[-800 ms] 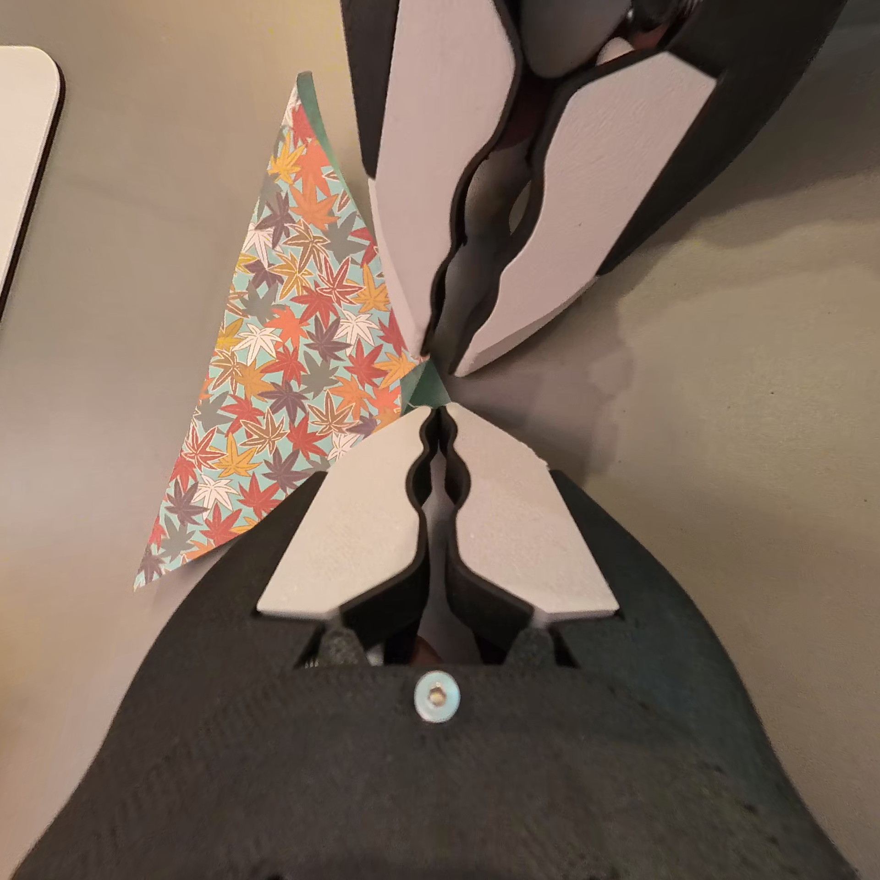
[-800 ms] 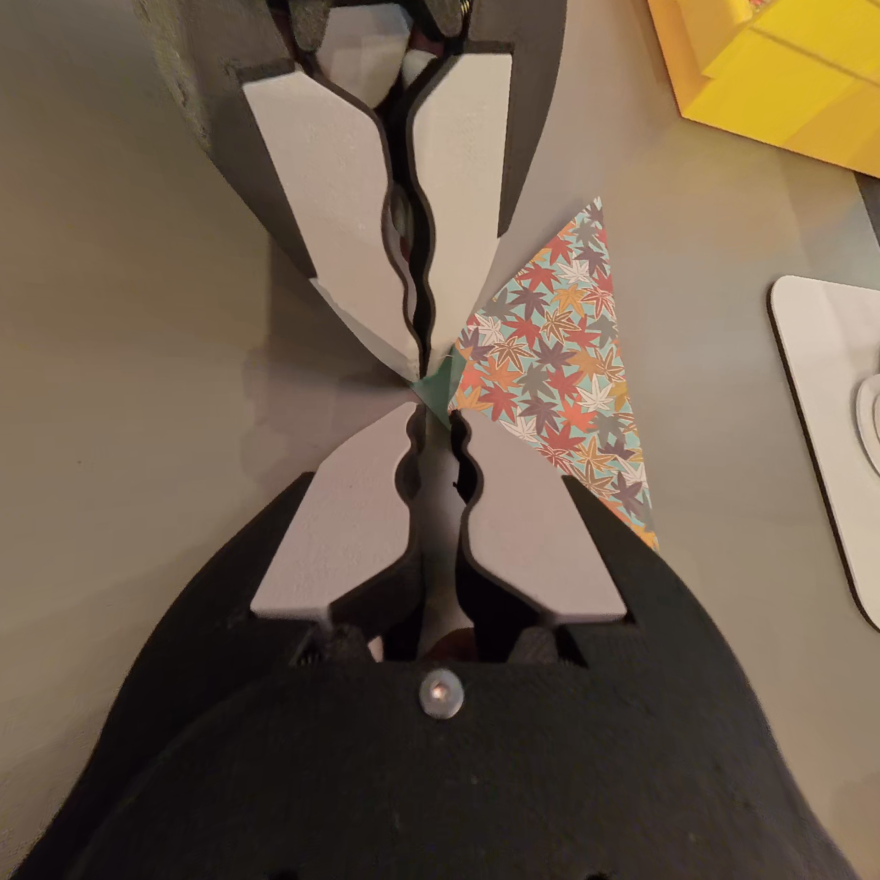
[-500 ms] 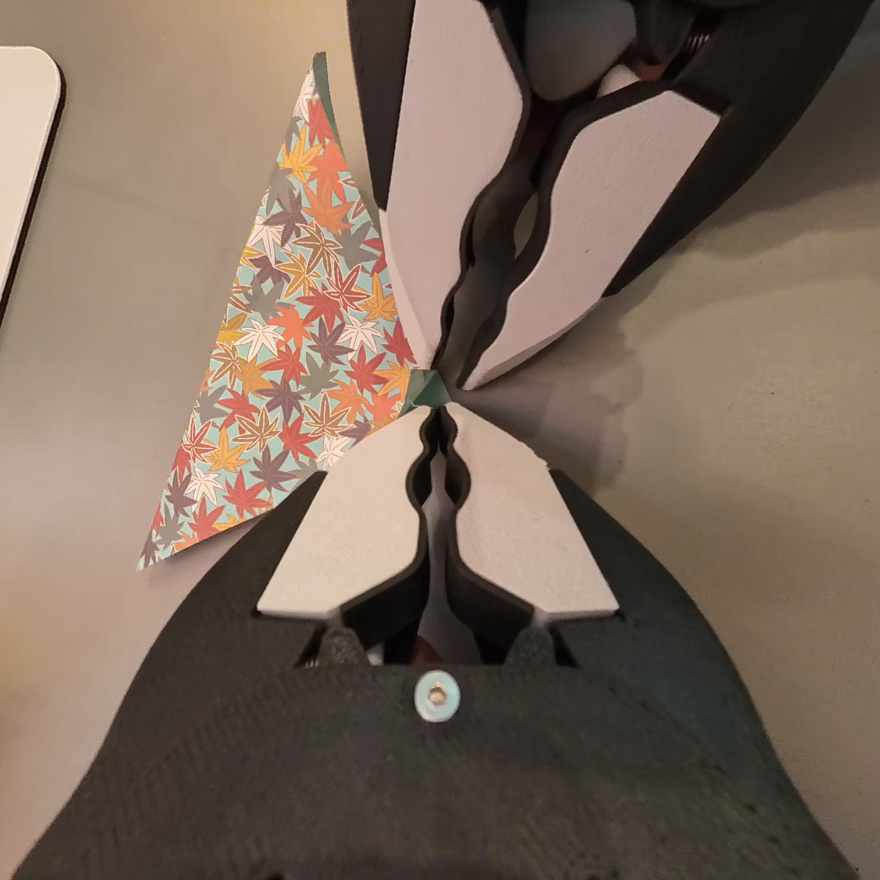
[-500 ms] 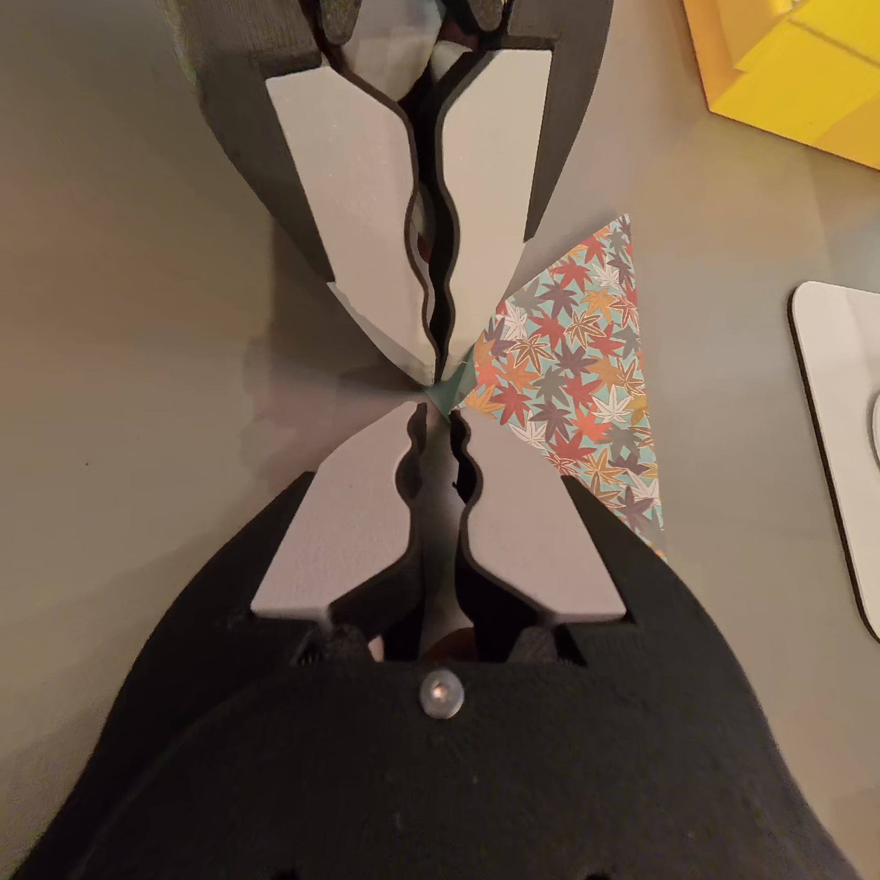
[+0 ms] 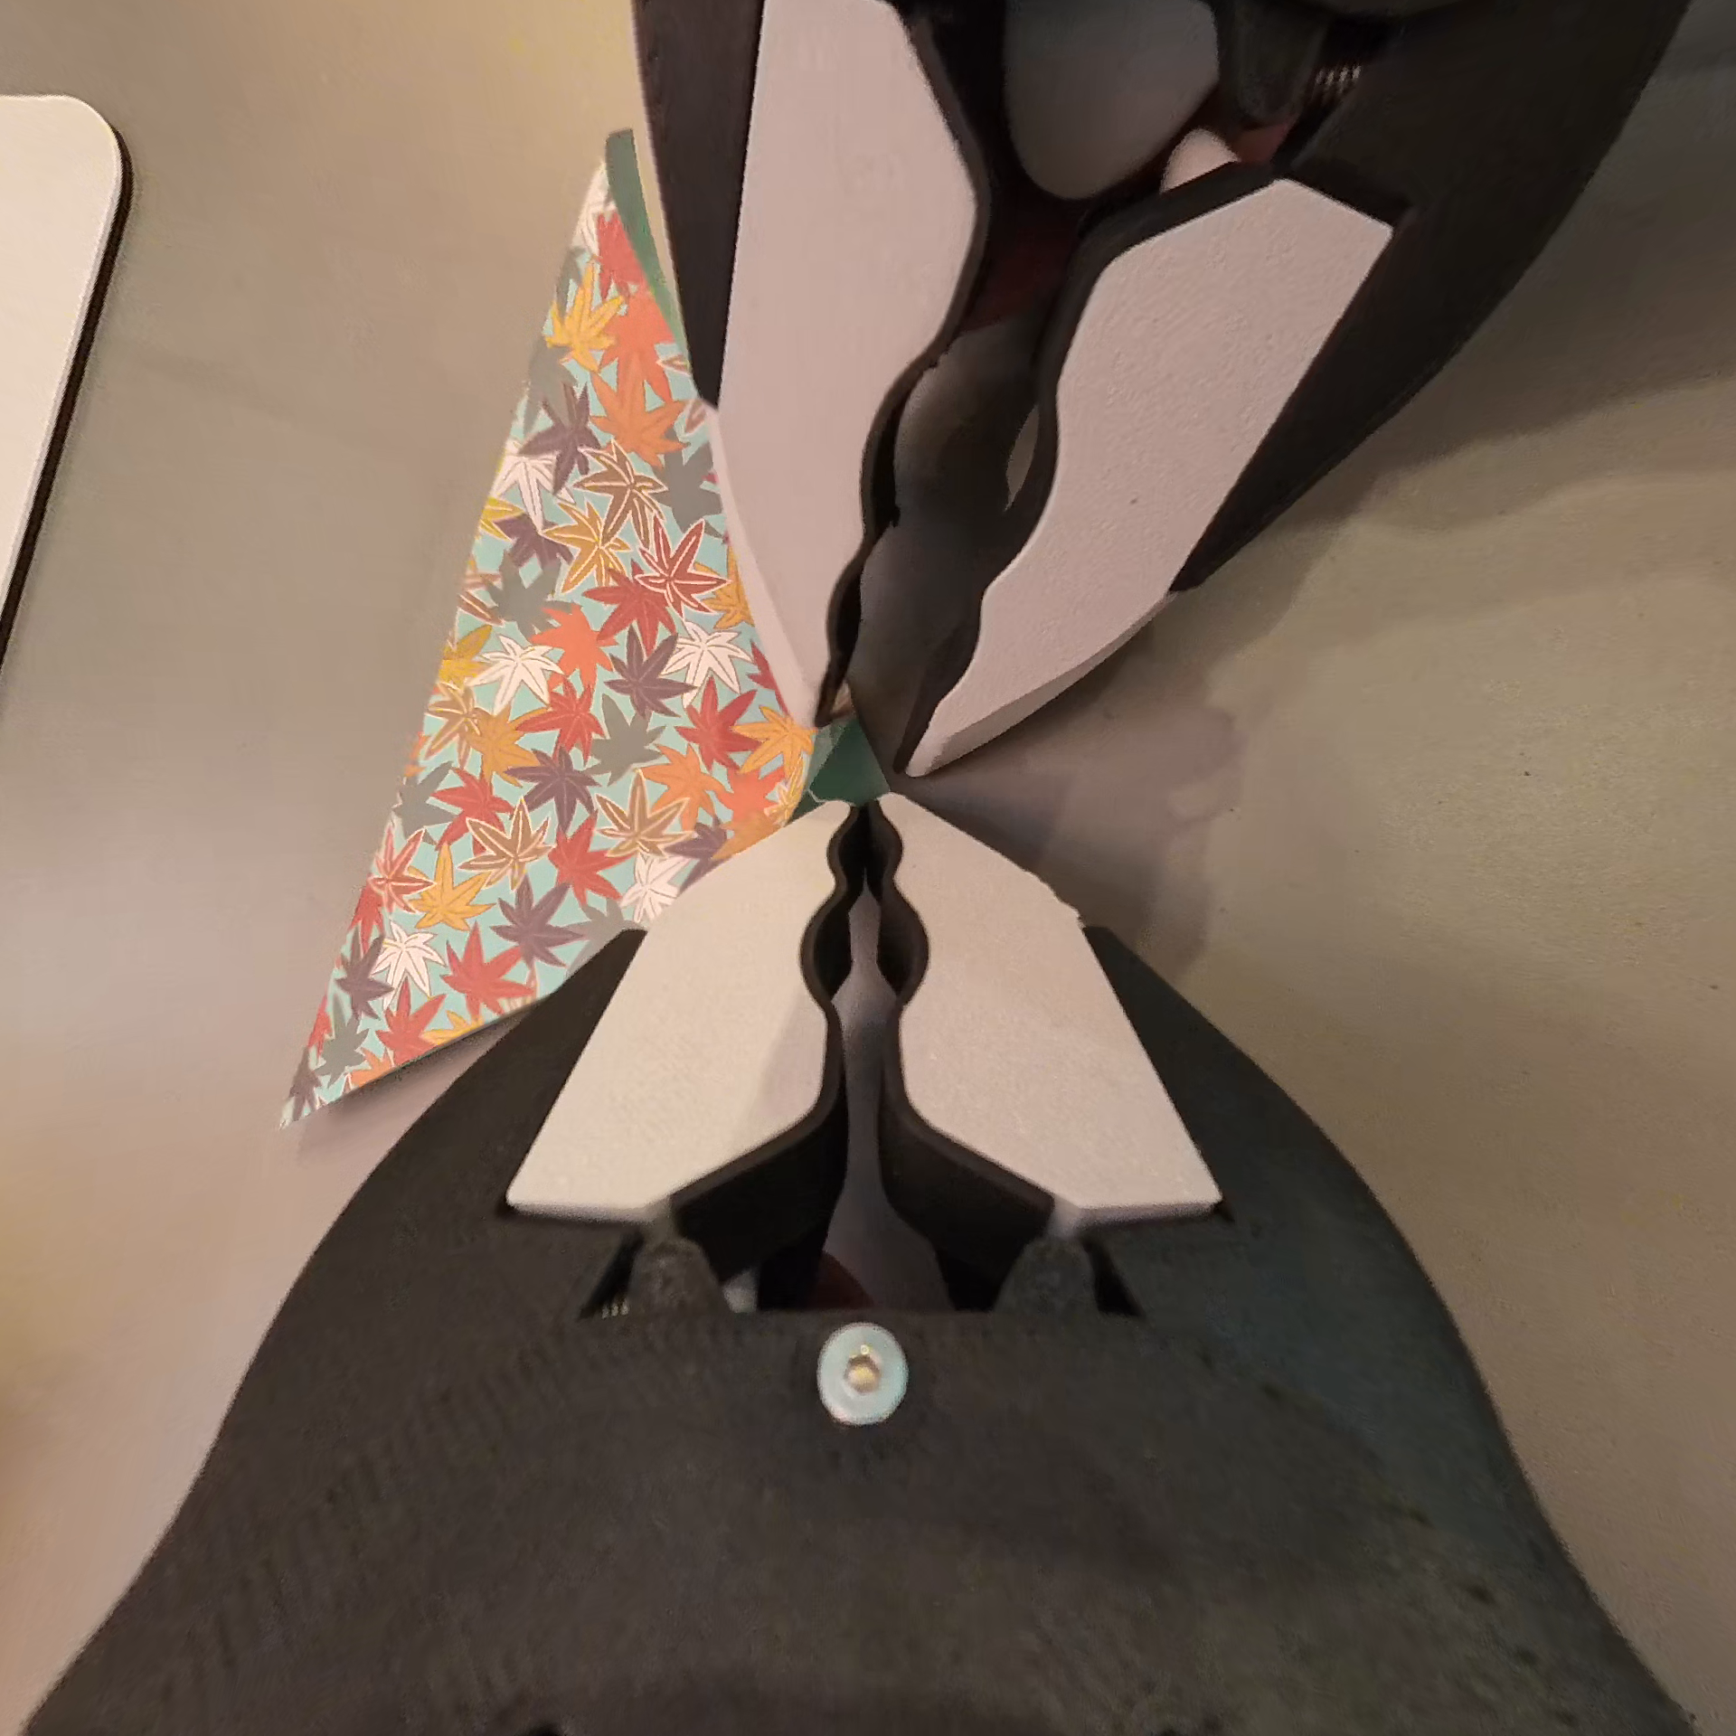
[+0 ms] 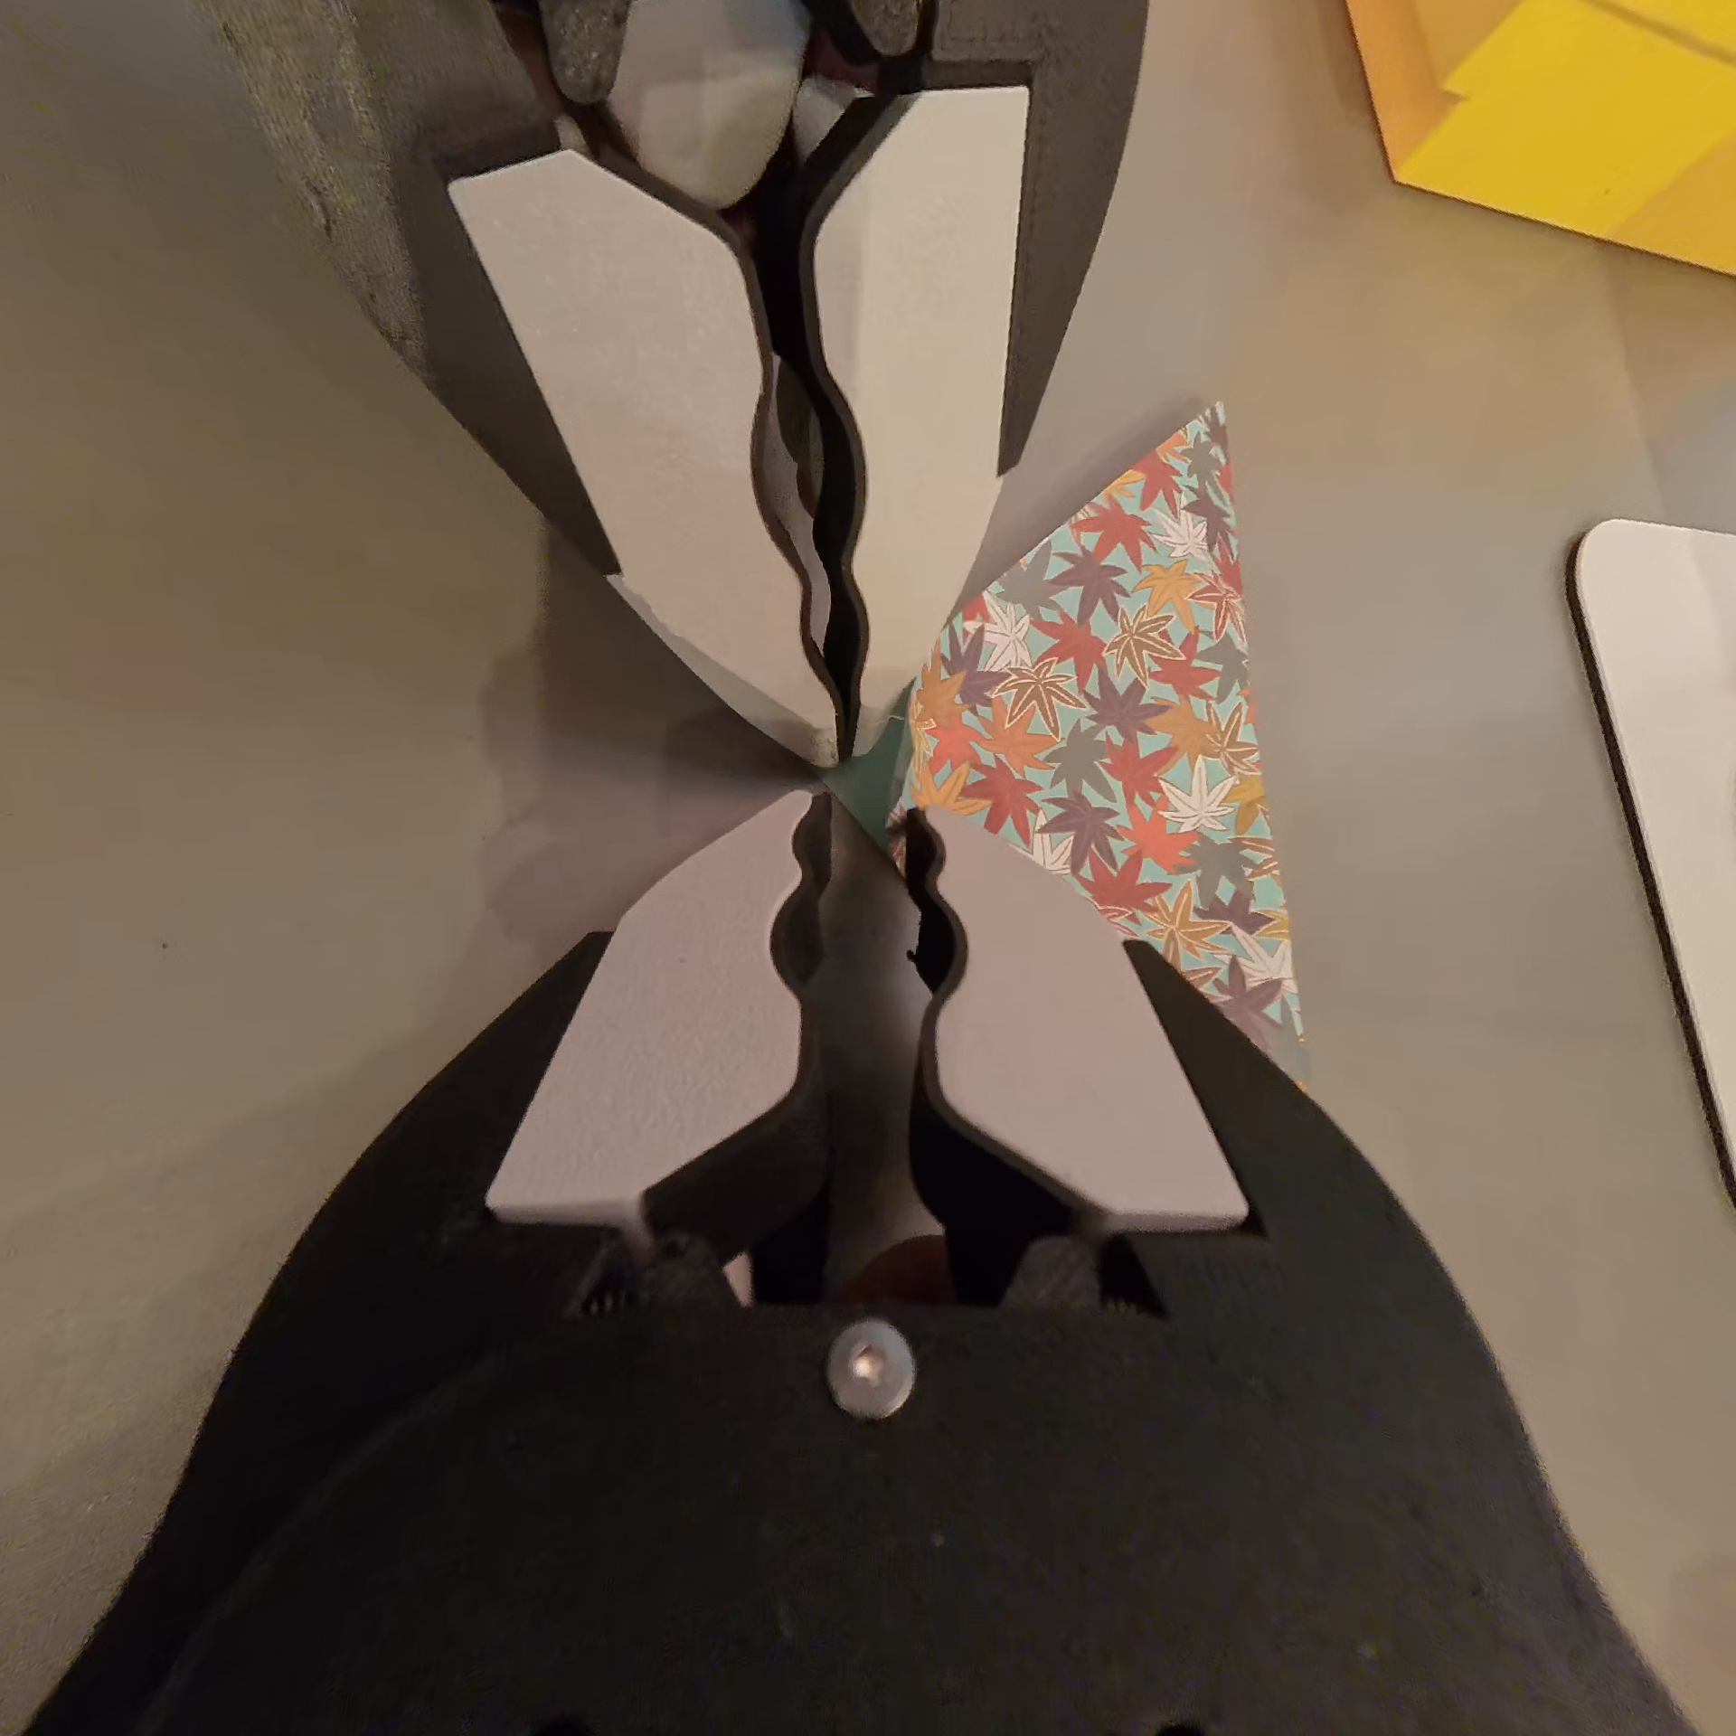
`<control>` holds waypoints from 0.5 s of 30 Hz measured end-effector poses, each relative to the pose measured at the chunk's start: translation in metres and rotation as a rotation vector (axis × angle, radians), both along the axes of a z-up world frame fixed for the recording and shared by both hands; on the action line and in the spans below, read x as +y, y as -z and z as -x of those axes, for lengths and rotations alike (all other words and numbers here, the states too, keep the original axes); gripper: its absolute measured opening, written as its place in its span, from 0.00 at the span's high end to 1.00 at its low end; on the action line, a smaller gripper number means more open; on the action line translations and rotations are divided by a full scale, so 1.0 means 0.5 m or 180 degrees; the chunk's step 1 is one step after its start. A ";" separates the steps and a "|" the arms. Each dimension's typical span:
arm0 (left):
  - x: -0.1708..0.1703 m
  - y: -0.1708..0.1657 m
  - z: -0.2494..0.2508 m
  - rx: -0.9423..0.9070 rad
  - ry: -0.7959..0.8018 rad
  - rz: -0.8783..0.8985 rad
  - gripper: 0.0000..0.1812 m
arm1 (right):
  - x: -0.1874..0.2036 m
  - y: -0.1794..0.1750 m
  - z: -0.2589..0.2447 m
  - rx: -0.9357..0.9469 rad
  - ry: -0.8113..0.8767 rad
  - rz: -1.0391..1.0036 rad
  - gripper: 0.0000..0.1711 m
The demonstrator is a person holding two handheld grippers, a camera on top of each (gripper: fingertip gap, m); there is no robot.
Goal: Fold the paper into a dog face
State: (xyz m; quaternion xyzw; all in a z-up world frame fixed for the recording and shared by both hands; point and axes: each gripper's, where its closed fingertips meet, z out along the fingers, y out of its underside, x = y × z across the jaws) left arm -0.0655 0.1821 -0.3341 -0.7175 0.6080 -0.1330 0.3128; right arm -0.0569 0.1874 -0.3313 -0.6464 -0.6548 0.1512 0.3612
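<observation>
Your grey table [image 5: 1409, 939] holds the folded leaf-print paper [image 5: 582, 714], lying flat with one green corner turned up. Your two grippers meet nose to nose over that corner, both angled down at the table. Your left gripper [image 5: 862, 815] has its fingers closed together right at the green tip. Your right gripper [image 6: 860, 827] is narrowed to a slit, its tips against the same corner [image 6: 869, 780]. A white board [image 6: 1672, 751] and yellow box [image 6: 1550, 122] sit well apart.
</observation>
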 end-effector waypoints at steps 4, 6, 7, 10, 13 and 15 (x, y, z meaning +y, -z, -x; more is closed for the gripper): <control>0.000 0.000 0.000 0.0003 -0.0003 -0.0001 1.00 | 0.000 0.001 0.000 -0.0003 0.0052 0.0167 0.91; 0.000 0.000 0.000 0.0009 -0.0003 -0.0004 1.00 | -0.001 0.003 0.000 -0.0006 0.0073 0.0260 0.91; 0.000 0.000 0.000 0.0008 -0.0003 -0.0003 1.00 | -0.001 0.003 0.000 -0.0006 0.0088 0.0318 0.91; 0.000 0.000 0.000 0.0006 -0.0008 0.0000 1.00 | -0.001 0.004 0.000 -0.0003 0.0125 0.0488 0.91; 0.000 0.000 0.000 0.0012 -0.0008 -0.0005 1.00 | -0.001 0.005 0.000 0.0001 0.0157 0.0621 0.89; 0.000 0.000 0.000 0.0016 -0.0009 -0.0002 1.00 | -0.001 0.005 0.001 0.0007 0.0162 0.0659 0.87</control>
